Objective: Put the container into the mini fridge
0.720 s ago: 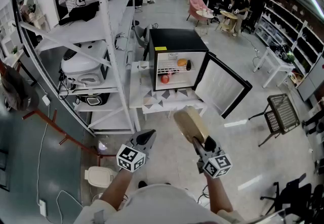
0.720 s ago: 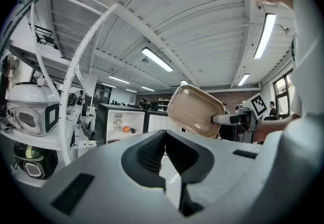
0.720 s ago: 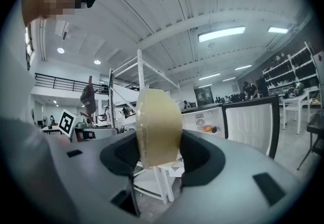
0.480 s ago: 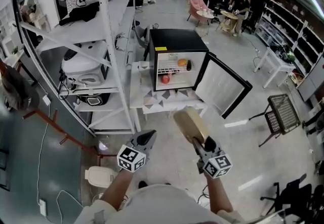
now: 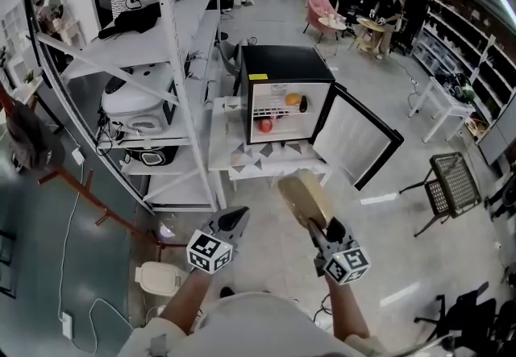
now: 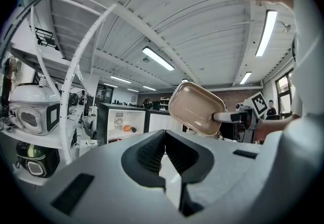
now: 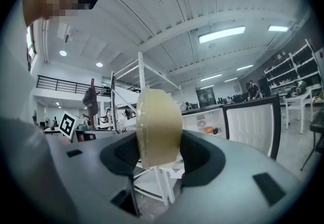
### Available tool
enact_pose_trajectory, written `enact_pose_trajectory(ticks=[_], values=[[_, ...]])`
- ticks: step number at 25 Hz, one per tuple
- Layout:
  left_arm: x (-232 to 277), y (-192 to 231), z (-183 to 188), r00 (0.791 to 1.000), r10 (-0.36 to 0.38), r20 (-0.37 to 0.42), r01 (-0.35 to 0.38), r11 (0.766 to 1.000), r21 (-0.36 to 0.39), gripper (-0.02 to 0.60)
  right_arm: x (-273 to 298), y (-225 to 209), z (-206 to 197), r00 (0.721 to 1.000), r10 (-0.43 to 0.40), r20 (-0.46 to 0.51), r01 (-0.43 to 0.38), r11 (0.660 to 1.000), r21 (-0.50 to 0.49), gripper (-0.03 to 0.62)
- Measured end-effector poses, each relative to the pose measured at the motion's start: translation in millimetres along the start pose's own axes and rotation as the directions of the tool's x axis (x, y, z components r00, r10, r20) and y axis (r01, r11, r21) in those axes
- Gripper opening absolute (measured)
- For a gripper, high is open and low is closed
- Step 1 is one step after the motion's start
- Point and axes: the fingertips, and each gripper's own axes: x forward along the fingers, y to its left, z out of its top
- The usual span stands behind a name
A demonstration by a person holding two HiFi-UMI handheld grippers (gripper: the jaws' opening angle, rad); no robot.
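Observation:
My right gripper (image 5: 318, 228) is shut on a tan lidded container (image 5: 304, 197), held out in front of me above the floor; in the right gripper view the container (image 7: 158, 127) stands on edge between the jaws. My left gripper (image 5: 232, 219) is shut and holds nothing, level beside the right one; its view shows the container (image 6: 196, 108) off to the right. Ahead stands the black mini fridge (image 5: 284, 65) on a low white table (image 5: 218, 158), its door (image 5: 355, 138) swung open to the right. An orange fruit (image 5: 291, 99) and a red fruit (image 5: 264, 126) sit on its shelves.
A tall white shelving rack (image 5: 161, 81) with appliances runs along the left. A mesh-seat chair (image 5: 450, 180) stands at the right. A white desk (image 5: 439, 101) and people at tables (image 5: 379, 17) are farther back. A white floor device (image 5: 155, 279) lies near my left arm.
The view has shifted slightly; the fridge sits a little lower and to the right in frame. Both grippers and the container keep their places.

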Motion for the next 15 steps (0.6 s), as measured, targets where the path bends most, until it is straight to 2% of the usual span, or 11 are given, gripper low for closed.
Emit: enact_pose_trajectory(ticks=[15], values=[[19.8, -34.0, -8.3, 0.999, 0.04, -0.002, -0.04, 0.999, -0.014, 0.005, -23.6, -33.4, 0.4, 0.999, 0.033, 0.003, -0.033, 0.999, 0.001, 0.23]])
